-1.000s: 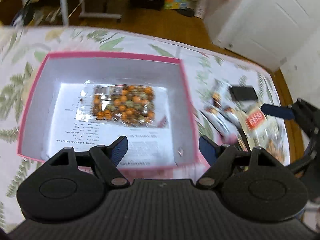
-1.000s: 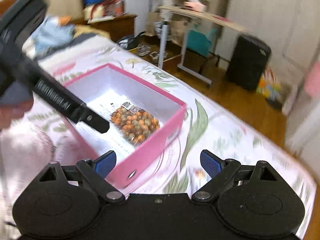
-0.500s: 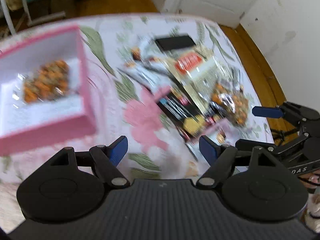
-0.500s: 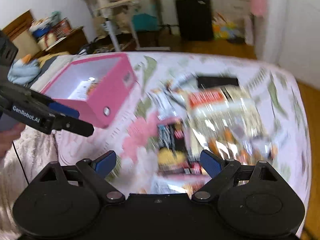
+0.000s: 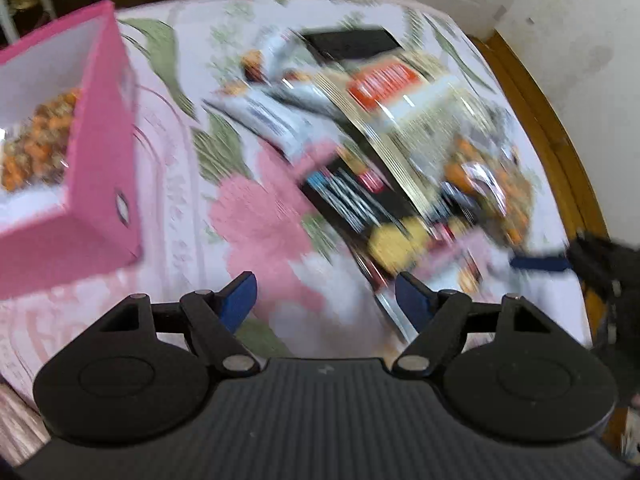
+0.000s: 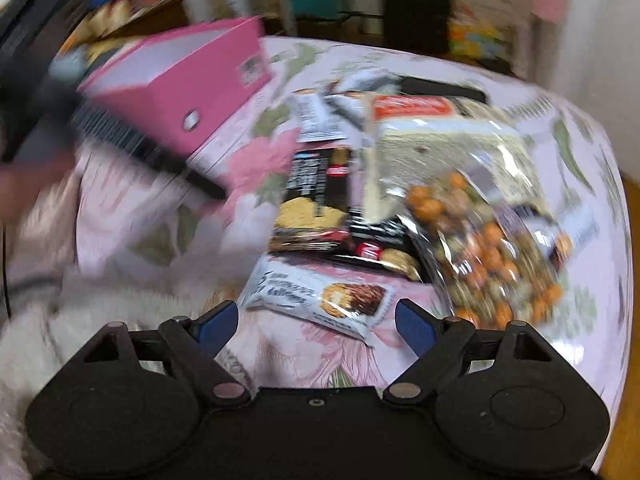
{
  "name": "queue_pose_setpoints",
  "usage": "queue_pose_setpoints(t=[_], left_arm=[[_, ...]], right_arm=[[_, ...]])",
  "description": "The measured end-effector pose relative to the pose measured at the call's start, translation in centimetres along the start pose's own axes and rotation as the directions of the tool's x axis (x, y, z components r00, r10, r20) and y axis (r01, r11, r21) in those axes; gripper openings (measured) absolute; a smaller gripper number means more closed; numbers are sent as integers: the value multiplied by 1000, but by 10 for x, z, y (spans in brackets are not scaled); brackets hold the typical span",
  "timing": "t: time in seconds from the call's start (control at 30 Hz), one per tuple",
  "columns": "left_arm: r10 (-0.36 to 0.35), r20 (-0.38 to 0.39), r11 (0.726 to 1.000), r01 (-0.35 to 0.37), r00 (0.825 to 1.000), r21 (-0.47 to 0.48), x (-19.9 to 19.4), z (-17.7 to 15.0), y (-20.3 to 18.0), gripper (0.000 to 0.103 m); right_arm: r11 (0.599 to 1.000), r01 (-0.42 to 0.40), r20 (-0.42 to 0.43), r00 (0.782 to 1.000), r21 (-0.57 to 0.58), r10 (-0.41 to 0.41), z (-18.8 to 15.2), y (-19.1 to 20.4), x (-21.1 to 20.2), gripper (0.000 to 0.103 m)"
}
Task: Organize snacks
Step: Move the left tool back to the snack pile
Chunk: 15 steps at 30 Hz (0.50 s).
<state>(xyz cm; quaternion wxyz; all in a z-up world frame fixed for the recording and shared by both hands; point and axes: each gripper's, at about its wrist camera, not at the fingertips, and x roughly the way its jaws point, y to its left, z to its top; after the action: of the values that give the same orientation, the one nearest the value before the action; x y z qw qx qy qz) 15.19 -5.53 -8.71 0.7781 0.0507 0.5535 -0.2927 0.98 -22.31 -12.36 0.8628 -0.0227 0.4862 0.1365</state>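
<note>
So the whole thing sits on a bed with a floral cover (image 6: pixel 280 360), wood floor (image 5: pixel 560 128) and white wall (image 5: pixel 580 20) past its edge, cluttered room behind. The pink box (image 5: pixel 100 184) is off to the left with one bag of orange and green nuts (image 5: pixel 36 140) in it. The snack pile (image 6: pixel 400 184) is spread out ahead of both claws: a big clear bag of nuts (image 6: pixel 488 248), black packets (image 6: pixel 316 200), and a white bar wrapper (image 6: pixel 320 300) just beyond the right gripper (image 6: pixel 316 322). Its jaws are closing but nothing's pinched. The left gripper (image 5: pixel 326 298) is also closing, empty, over the cover beside the pile. All pretty blurry.
</note>
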Motion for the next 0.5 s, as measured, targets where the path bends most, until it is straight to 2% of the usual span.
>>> queue_pose_setpoints(t=[0.1,0.23,0.37,0.4,0.5], left_arm=[[39,29,997,-37,999,-71,4,29,13,75],[78,60,986,-69,995,-149,22,61,20,76],[109,37,951,-93,993,-296,61,78,27,76],[118,30,938,-101,993,-332,71,80,29,76],[167,39,908,-138,985,-395,89,83,29,76]], right_arm=[[979,-12,-30,1000,-204,6,7,15,10,85],[916,-46,-101,995,-399,6,17,27,33,73],[890,-26,-148,988,-455,-47,25,24,58,59],[894,-27,-159,986,-448,-50,26,22,62,59],[939,-38,-165,986,-342,-20,29,13,62,53]])
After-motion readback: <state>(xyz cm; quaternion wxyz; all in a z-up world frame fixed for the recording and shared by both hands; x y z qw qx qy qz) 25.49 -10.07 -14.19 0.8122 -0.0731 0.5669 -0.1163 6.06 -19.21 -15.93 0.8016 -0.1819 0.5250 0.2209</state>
